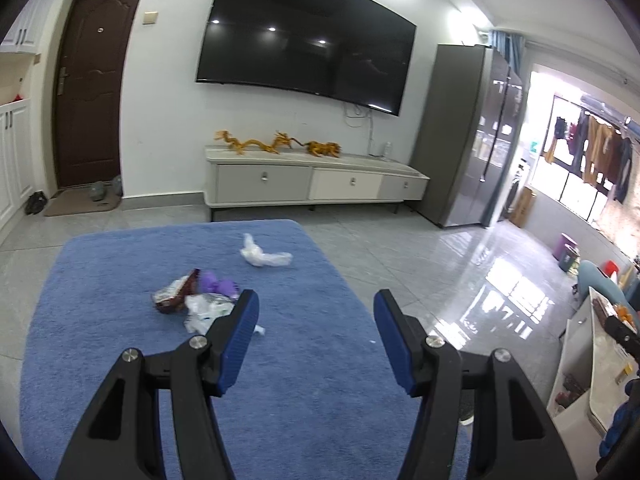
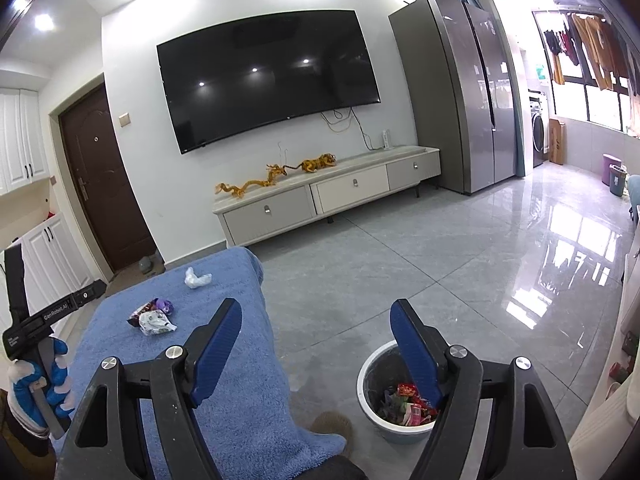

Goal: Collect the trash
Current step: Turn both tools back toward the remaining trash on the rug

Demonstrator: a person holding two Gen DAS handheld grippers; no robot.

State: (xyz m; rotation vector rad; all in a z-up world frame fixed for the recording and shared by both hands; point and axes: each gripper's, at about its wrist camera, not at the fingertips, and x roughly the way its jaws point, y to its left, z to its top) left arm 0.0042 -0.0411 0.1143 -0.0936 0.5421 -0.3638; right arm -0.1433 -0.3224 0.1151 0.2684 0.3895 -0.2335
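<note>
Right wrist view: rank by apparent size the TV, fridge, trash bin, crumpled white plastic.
1. TV and fridge: similar in the frame, no clear winner.
3. Trash bin: smaller, though it sits nearest the camera and the right gripper partly hides it.
4. Crumpled white plastic: smallest.

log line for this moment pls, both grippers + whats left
left gripper: open, empty, over blue towel | right gripper: open, empty, above bin | wrapper pile and white plastic scrap on towel
</note>
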